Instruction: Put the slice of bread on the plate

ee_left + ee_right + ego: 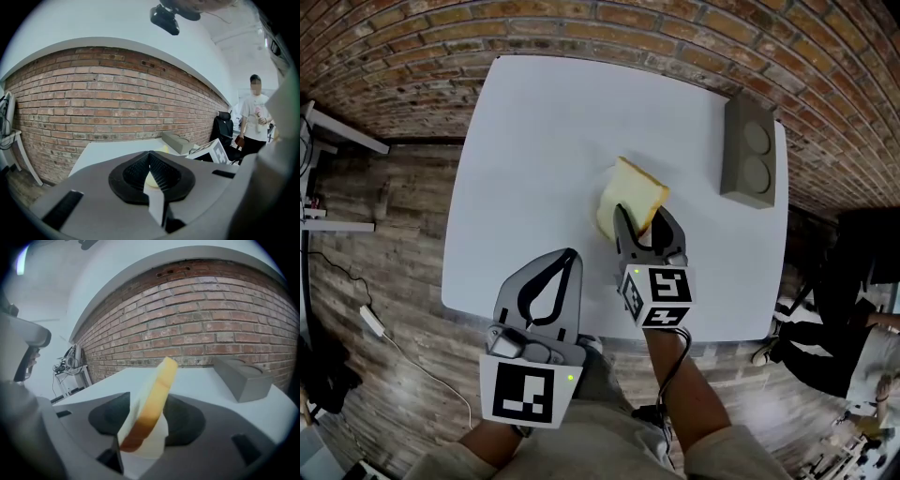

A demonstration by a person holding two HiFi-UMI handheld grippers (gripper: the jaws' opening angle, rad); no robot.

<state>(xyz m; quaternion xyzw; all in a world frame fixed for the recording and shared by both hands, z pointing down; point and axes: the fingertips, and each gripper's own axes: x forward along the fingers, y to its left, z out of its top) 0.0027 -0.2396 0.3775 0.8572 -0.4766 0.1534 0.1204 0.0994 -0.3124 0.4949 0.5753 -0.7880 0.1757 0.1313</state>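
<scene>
A slice of bread (633, 197) with a golden crust stands tilted on its edge on the white table (534, 131), right of the middle. My right gripper (643, 223) straddles its near end. In the right gripper view the slice (154, 394) leans between the two dark pads (105, 418), and both pads stand off its faces, so the jaws are open around it. My left gripper (570, 255) hangs over the table's near edge to the left, shut and empty. In the left gripper view its tips (150, 157) meet, and a pale bit of the bread (151, 181) shows past them.
A grey toaster (748, 155) with two round marks sits at the table's far right corner, beyond the bread (243, 378). A brick wall runs behind the table. A person (255, 117) stands off to the right, by a dark chair. Wooden floor surrounds the table.
</scene>
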